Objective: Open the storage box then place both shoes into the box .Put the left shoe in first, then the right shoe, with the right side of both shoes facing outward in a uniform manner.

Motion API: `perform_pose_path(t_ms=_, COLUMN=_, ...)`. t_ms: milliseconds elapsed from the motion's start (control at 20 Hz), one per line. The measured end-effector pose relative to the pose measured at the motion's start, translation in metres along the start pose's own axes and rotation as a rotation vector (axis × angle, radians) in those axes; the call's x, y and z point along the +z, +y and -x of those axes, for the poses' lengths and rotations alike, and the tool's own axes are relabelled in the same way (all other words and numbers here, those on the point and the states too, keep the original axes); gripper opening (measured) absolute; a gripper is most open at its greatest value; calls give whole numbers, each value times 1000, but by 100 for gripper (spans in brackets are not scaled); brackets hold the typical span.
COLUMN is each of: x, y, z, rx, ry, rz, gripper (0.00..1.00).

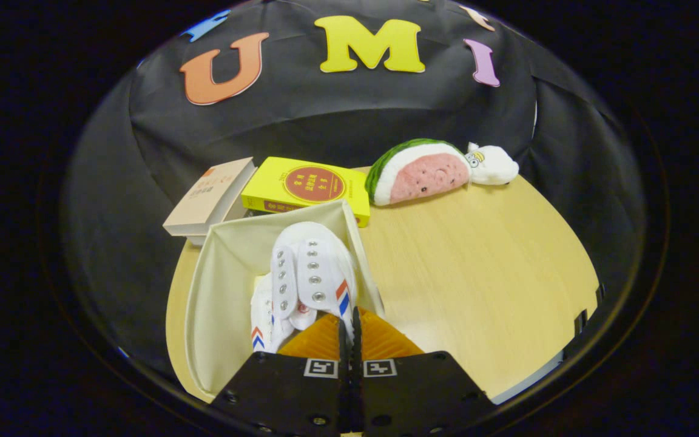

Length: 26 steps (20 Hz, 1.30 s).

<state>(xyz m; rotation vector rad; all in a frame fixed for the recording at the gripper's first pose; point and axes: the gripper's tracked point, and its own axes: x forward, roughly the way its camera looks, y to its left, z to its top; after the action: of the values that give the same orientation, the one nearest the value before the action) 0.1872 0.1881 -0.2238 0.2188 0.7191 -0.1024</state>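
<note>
With its fingers pressed together, seemingly pinching the upper shoe (313,273) at its rim, the gripper (349,331) should lower it squarely inside the storage box (216,291), beside the other shoe (263,321).

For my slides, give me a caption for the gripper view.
Gripper, fingers closed together, just before the open storage box holding both white shoes.

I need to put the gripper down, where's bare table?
Bare wooden table lies right of the storage box, in front of the watermelon plush. Crowded: two shoes fill the box, books sit behind it. The hand-held gripper is shut.
</note>
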Motion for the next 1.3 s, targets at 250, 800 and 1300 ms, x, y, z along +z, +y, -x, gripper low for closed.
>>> perform_pose_path(t_ms=250, x=-20, y=11, z=9, rx=76, ry=23, rz=17, gripper=27)
perform_pose_path(t_ms=800, x=25, y=3, z=104, rx=96, ry=-245, rz=151, gripper=95)
perform_pose_path(t_ms=1300, x=70, y=-70, z=230, rx=69, ry=-550, rz=136, gripper=95)
